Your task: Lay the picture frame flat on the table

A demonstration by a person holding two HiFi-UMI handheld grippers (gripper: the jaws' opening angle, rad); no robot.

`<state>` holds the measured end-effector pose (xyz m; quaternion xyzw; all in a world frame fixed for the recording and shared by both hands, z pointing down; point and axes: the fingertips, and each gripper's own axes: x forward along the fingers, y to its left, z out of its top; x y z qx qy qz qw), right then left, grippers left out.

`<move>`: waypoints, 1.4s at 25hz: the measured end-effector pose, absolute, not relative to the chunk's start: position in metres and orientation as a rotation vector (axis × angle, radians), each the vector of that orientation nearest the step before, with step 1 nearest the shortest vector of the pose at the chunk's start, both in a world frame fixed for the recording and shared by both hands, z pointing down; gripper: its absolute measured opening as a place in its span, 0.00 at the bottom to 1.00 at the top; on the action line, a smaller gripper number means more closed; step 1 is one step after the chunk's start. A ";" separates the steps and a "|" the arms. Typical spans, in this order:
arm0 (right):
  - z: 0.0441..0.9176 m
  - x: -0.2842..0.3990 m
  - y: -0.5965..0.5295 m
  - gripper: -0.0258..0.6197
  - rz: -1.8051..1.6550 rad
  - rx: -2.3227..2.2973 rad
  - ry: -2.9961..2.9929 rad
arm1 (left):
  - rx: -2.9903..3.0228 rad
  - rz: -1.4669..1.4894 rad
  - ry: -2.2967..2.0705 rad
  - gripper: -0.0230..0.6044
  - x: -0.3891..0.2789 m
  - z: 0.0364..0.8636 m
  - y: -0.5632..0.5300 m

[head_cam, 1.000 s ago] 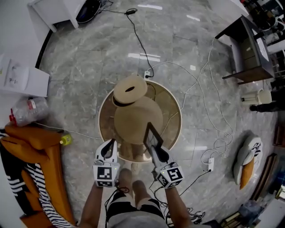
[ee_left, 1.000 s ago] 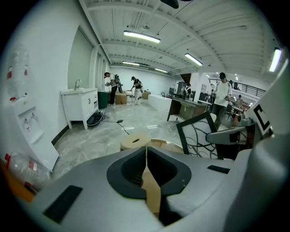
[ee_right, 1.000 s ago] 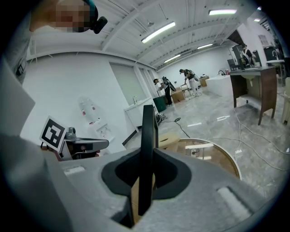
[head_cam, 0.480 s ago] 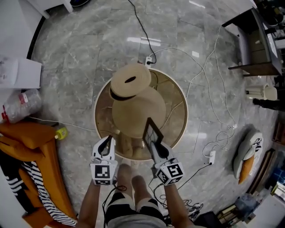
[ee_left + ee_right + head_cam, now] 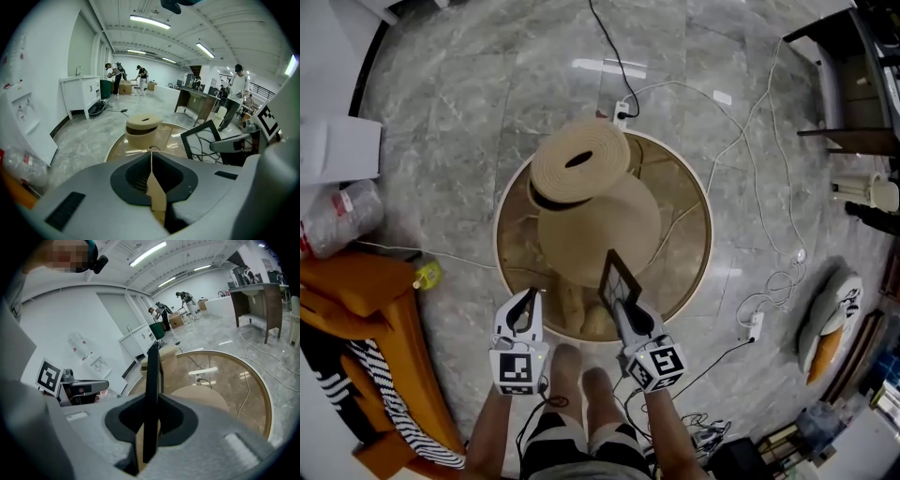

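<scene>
The right gripper has its jaws nearly together, clamped on the thin lower edge of the picture frame. In the right gripper view the gripper sees the black picture frame edge-on, rising straight up out of the jaws. It stands on edge and slightly tilted, not flat. Whether its lower edge touches the glass I cannot tell.

Just beyond the frame's top corner lies the near edge of a straw hat, whose brim covers the middle of the round table ahead of the gripper. Its dark-banded crown sits further ahead and to the left. The hat brim and the frame are close, with little room between them.

Ahead and to the right of the gripper, bare glass runs from the brim out to the pale rim. A narrower bare strip lies along the near rim, right under the jaws.

To the left, well apart from the frame, the left gripper hangs over the same near rim. In the left gripper view its own jaws are pressed together with nothing in them, and the picture frame shows off to their right.

Beyond the rim, cables trail over the marble floor ahead and to the right
</scene>
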<state>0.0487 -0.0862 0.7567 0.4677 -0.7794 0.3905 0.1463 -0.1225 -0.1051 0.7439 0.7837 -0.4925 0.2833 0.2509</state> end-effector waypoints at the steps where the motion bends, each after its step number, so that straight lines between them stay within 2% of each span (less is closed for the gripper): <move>1: 0.762 0.048 -0.086 0.11 1.132 1.340 -2.241 | 2.127 0.777 -1.333 0.08 -0.121 0.750 -0.104; 16: 0.824 0.048 -0.082 0.12 1.264 1.263 -2.152 | 2.054 0.785 -1.284 0.08 -0.102 0.798 -0.096; 35: 0.854 0.038 -0.111 0.12 1.420 1.302 -2.124 | 1.997 0.788 -1.283 0.08 -0.120 0.817 -0.105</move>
